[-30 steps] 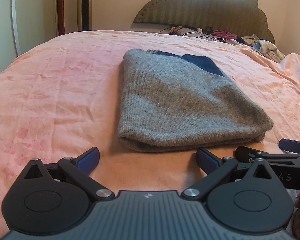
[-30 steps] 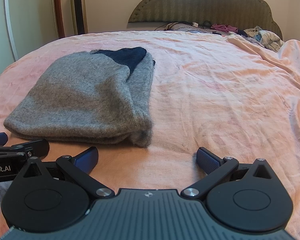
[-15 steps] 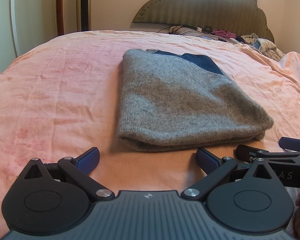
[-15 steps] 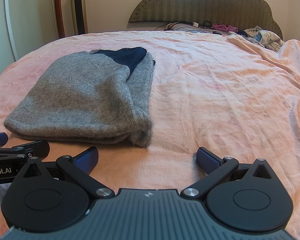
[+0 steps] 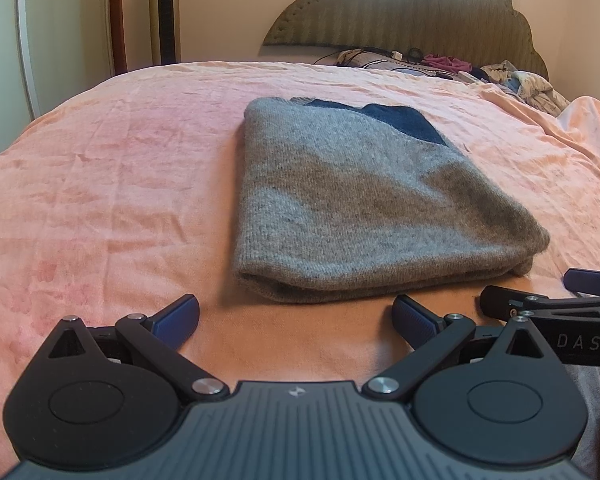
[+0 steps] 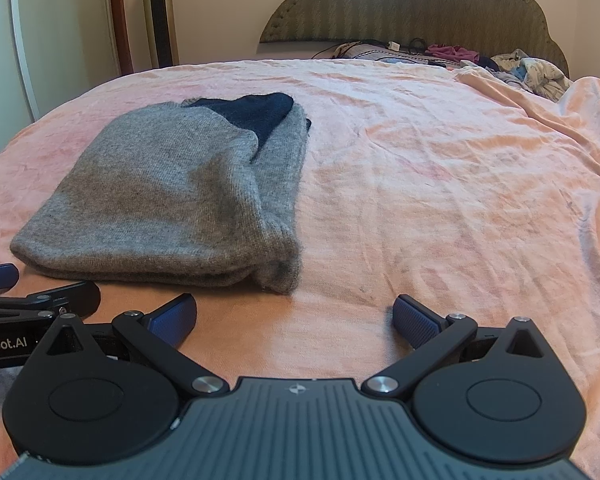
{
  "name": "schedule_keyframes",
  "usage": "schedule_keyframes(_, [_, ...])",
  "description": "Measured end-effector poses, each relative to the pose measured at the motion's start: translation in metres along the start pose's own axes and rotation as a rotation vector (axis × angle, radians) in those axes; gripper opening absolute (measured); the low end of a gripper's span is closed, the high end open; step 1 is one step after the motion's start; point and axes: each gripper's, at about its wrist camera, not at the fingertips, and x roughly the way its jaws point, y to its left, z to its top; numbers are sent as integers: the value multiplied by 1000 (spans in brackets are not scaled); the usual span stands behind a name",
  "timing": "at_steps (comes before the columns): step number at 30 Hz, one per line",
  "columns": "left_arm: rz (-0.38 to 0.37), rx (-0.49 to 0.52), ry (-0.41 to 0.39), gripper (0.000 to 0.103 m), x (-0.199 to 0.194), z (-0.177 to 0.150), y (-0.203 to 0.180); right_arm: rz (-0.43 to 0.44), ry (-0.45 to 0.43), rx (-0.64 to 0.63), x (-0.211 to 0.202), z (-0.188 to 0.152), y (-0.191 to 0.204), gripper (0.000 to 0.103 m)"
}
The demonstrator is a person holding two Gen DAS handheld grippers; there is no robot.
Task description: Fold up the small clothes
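A grey knitted garment (image 5: 364, 208) with a dark blue part at its far end lies folded flat on the pink bedspread (image 5: 112, 184). In the right wrist view the same garment (image 6: 180, 204) lies to the left. My left gripper (image 5: 296, 318) is open just short of the garment's near edge, with nothing between its fingers. My right gripper (image 6: 294, 318) is open too, near the garment's front right corner, holding nothing. Each gripper shows at the edge of the other's view.
A padded headboard (image 5: 412, 12) stands at the far end of the bed. Loose clothes and cables (image 6: 516, 66) are piled near it on the right. A tall tower fan (image 6: 158, 12) stands by the wall at the left. Bare bedspread stretches to the right of the garment.
Both views have shifted very slightly; the garment and both open grippers keep the same places.
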Motion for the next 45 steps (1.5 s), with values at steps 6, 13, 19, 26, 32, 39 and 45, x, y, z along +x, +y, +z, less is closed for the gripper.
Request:
schedule_keyframes(6, [1,13,4,103,2,1,1,-14,2,-4,1,0,-1,103])
schedule_keyframes(13, [7,14,3,103,2,2,3,-19,-2,-11,1,-1,-3,103])
schedule_keyframes(19, [13,11,-1,103,3,2,0,-22,-5,-8,1,-2,-3,103])
schedule_keyframes(26, [12,11,-1,103,3,2,0,-23,-5,-7,1,-2,-3,103])
schedule_keyframes(32, [8,9,1,103,3,2,1,-23,-6,-7,1,-2,-3,103])
schedule_keyframes(39, [12,11,3,103,3,2,1,-23,-6,-7,0,-2,-3,103])
schedule_keyframes(45, [17,12,4,103,4,2,0,-23,-5,-7,0,-2,-3,103])
